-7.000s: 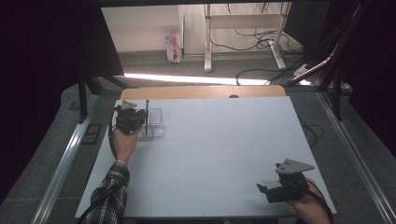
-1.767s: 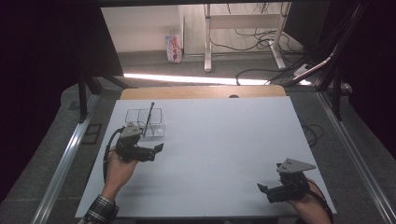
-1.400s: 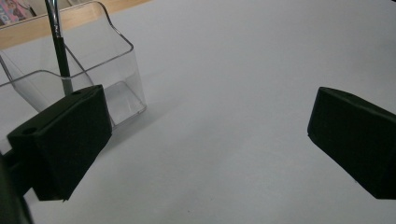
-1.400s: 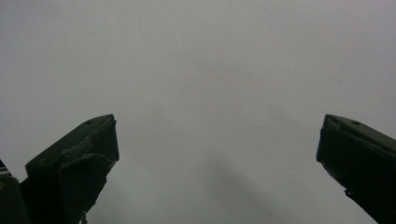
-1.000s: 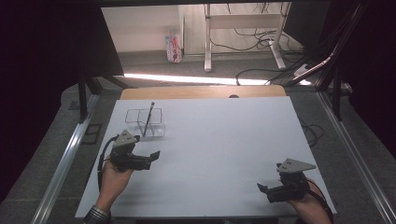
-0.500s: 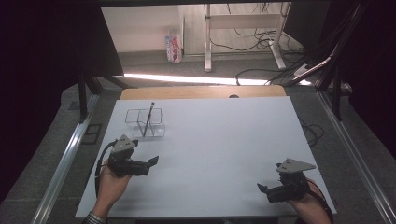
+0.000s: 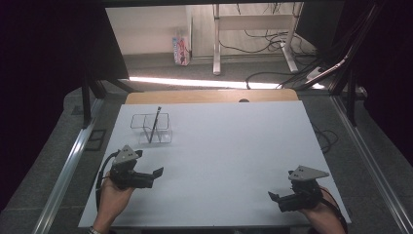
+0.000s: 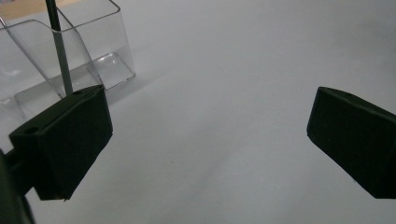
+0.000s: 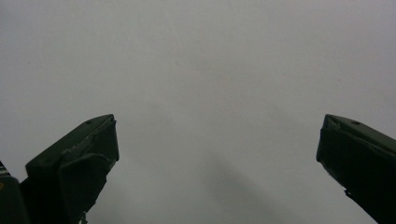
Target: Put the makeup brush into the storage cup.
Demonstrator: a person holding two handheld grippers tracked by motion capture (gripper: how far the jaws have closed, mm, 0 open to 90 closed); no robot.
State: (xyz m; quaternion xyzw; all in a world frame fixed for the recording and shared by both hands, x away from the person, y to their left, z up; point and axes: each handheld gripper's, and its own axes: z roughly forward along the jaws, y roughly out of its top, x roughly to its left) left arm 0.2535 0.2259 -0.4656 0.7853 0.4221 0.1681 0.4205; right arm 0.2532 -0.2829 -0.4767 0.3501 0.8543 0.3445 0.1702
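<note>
White tabletop (image 7: 229,161) carries a clear box (image 7: 151,128) at its far left in the high view, a pen (image 7: 155,125) leaning upright inside it, with the left gripper (image 7: 157,172) nearer the person and apart from it, and the right gripper (image 7: 272,197) at the near right corner. Along the left gripper (image 8: 205,140) view, the jaws stand wide apart with nothing between them, box (image 8: 88,51) and pen (image 8: 60,51) just beyond the left jaw. Along the right gripper (image 9: 217,154) view, the jaws gape wide over bare table, empty.

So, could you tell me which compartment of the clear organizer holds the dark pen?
The right-hand compartment: the pen leans in it, while the clear organizer shows its left compartment empty.
</note>
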